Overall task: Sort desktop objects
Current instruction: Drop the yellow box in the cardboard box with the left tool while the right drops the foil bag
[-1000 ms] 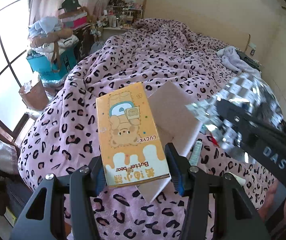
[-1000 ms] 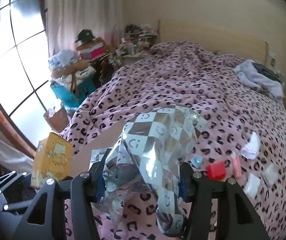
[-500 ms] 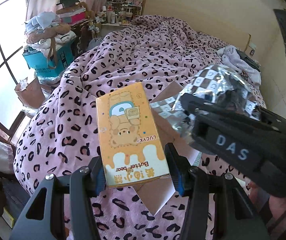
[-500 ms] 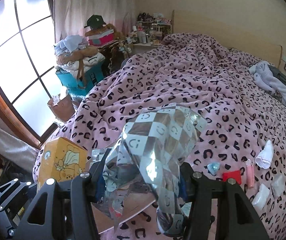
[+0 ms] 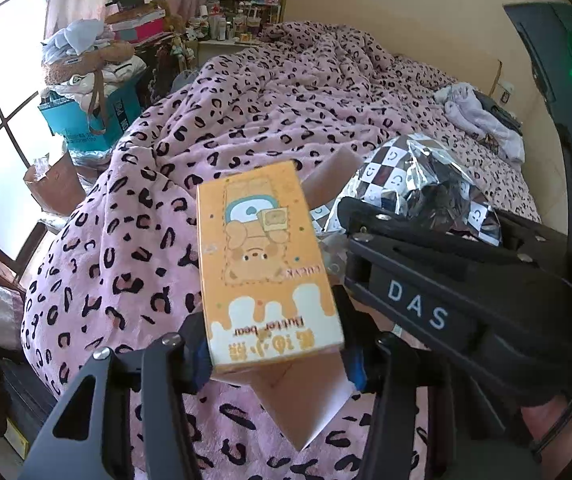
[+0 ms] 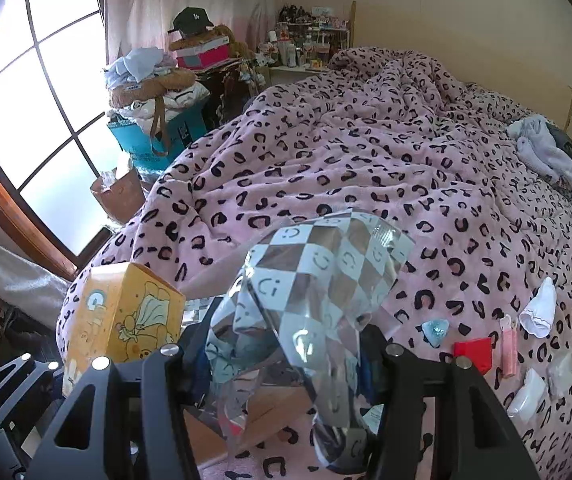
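My left gripper [image 5: 274, 344] is shut on an orange bear-print box [image 5: 264, 256], held above a brown cardboard box [image 5: 306, 404] on the bed. The same orange box [image 6: 122, 316] shows at the lower left of the right wrist view. My right gripper [image 6: 282, 360] is shut on a crinkly checkered foil bag [image 6: 310, 292] with smiley faces. In the left wrist view that foil bag [image 5: 418, 184] and the right gripper [image 5: 370, 220] sit just right of the orange box, over the cardboard box flaps.
A pink leopard-print blanket [image 6: 366, 152] covers the bed. Small items lie at its right edge: a blue packet [image 6: 435, 330], a red box [image 6: 473, 354], a pink tube [image 6: 509, 348], a white sock [image 6: 540, 310]. Bags and clutter [image 6: 158, 120] stand by the window.
The right gripper with the foil bag has swung left, closer to the orange box and over the cardboard box. The left gripper has kept the orange box nearly still.
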Tool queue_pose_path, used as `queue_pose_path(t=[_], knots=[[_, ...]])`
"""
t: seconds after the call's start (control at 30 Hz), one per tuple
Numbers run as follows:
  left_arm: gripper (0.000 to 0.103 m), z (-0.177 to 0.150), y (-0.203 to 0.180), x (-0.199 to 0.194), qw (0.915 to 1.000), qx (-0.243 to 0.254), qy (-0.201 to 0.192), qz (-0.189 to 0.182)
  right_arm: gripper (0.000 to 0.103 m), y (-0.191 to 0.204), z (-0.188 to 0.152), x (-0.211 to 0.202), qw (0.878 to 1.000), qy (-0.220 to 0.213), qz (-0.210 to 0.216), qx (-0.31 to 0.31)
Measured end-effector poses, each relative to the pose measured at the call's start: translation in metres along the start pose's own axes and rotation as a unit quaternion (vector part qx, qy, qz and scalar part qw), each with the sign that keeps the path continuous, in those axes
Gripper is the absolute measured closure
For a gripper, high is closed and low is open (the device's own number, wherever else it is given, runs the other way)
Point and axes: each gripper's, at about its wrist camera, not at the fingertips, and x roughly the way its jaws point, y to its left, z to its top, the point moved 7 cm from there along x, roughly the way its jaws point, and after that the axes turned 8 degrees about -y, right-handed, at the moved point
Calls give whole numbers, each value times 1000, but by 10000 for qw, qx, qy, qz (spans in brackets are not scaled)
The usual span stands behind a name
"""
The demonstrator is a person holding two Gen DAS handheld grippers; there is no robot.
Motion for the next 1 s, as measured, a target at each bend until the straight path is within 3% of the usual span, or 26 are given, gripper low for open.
queue_pose_path(t=[0.43,1.0], knots=[[52,-18,5,26,9995,-5,300,-6,47,2,-11,22,9996,241,80,-80],[52,-17,6,12,9999,5,168,39,36,-4,-3,13,9996,292,-8,5]])
